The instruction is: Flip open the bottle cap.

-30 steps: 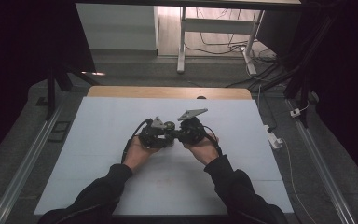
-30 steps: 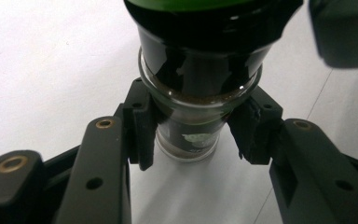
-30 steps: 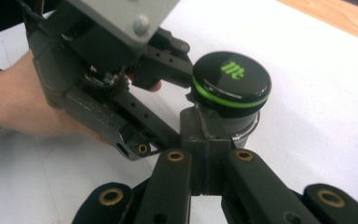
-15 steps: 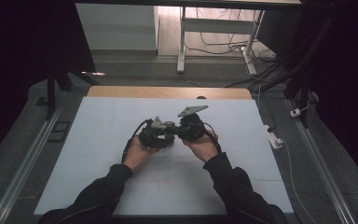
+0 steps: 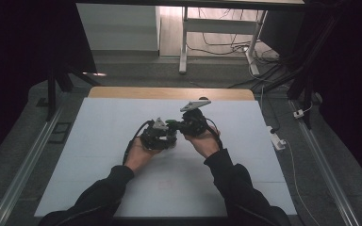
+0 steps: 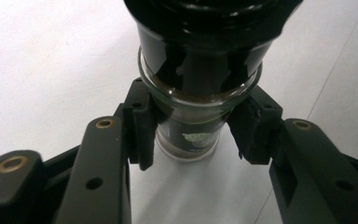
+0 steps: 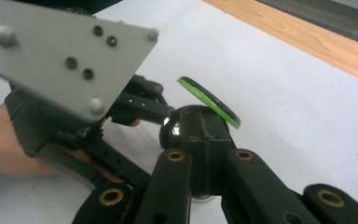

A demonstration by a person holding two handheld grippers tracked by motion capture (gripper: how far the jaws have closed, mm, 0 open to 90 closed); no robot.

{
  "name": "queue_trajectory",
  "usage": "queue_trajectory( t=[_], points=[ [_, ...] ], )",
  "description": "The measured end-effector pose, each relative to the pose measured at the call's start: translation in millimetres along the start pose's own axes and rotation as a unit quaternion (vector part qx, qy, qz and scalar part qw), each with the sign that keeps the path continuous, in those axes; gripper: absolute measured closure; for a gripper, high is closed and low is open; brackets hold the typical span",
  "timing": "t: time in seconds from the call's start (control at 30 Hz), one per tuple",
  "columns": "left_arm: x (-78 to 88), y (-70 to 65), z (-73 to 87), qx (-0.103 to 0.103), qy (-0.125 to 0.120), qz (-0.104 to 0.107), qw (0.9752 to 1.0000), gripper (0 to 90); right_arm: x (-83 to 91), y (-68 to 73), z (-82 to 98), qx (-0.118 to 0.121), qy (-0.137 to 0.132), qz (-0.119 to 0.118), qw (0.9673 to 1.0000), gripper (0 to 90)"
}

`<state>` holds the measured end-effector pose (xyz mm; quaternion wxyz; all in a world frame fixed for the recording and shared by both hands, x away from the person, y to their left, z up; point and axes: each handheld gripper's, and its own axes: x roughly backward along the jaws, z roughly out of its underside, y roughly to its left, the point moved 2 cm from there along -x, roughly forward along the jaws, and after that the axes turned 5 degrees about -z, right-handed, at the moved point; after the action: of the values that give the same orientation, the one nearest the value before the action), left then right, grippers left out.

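Gripping the neck of a small dark glass bottle, the left gripper has both pads pressed against the glass just under the rim. In the right gripper view the right gripper has its 2 jaws shut on the black flip-top cap, whose green-edged lid stands tilted open. The bottle sits between both hands above the middle of the white table. I judge the cap is being worked, so the left hand should hold the neck steady while the right turns squarely about the bottle's axis, without levering sideways against the glass.
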<state>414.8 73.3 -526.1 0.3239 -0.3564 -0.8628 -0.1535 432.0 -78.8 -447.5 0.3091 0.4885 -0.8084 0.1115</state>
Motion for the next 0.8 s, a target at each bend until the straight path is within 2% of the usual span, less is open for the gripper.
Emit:
queue_trajectory(
  t=[0.3, 0.43, 0.8],
  points=[
    [0.1, -0.1, 0.3, -0.003, 0.000, 0.000, 1.0000, 54.1, -4.6, -10.5, -6.1, -0.013, -0.007, 0.010, 0.9998, 90.0],
    [-0.2, 0.2, 0.7, -0.002, -0.003, 0.002, 1.0000, 54.0, -6.5, -14.1, -4.5, -0.024, -0.005, 0.007, 0.9997, 90.0],
    [-0.5, 1.9, -0.5, -0.005, 0.001, 0.006, 1.0000, 52.9, -3.7, -11.0, -3.2, -0.017, -0.007, 0.003, 0.9998, 89.8]
  ],
)
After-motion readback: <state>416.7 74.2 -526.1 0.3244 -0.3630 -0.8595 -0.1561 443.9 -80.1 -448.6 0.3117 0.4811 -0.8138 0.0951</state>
